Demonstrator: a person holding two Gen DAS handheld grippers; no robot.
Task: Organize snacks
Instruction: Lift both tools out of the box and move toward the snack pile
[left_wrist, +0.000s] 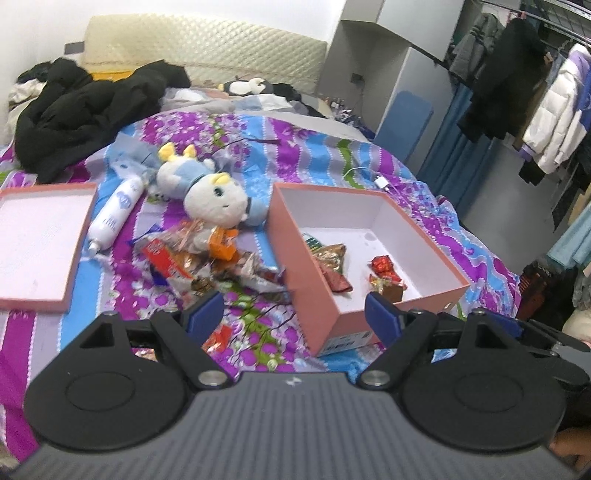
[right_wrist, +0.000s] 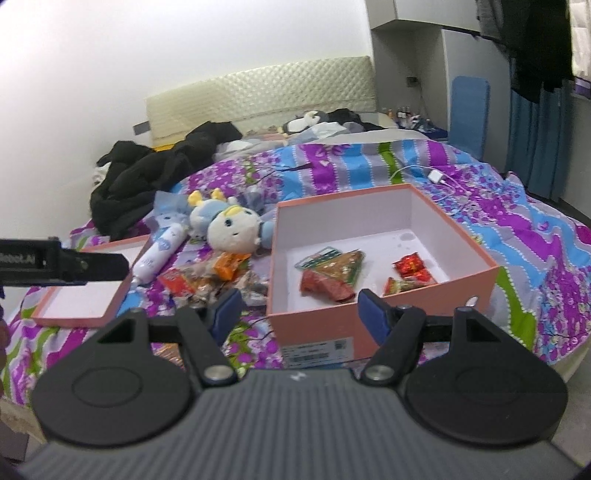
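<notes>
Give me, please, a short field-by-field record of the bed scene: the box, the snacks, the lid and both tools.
surface: bed with floral bedspread
pink box: open, holds several wrapped snacks
loose snacks: heap on the bedspread, left of the box
lid: lying inside-up, further left
plush toy: behind the heap
white tube: between lid and toy
left tool: open, holds nothing
right tool: open, holds nothing

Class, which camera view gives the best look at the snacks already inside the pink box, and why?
The right wrist view: it looks over the near wall of the pink box, so the snacks inside spread out clearly. The left wrist view shows the same snacks from a corner, bunched behind the box wall.
</notes>
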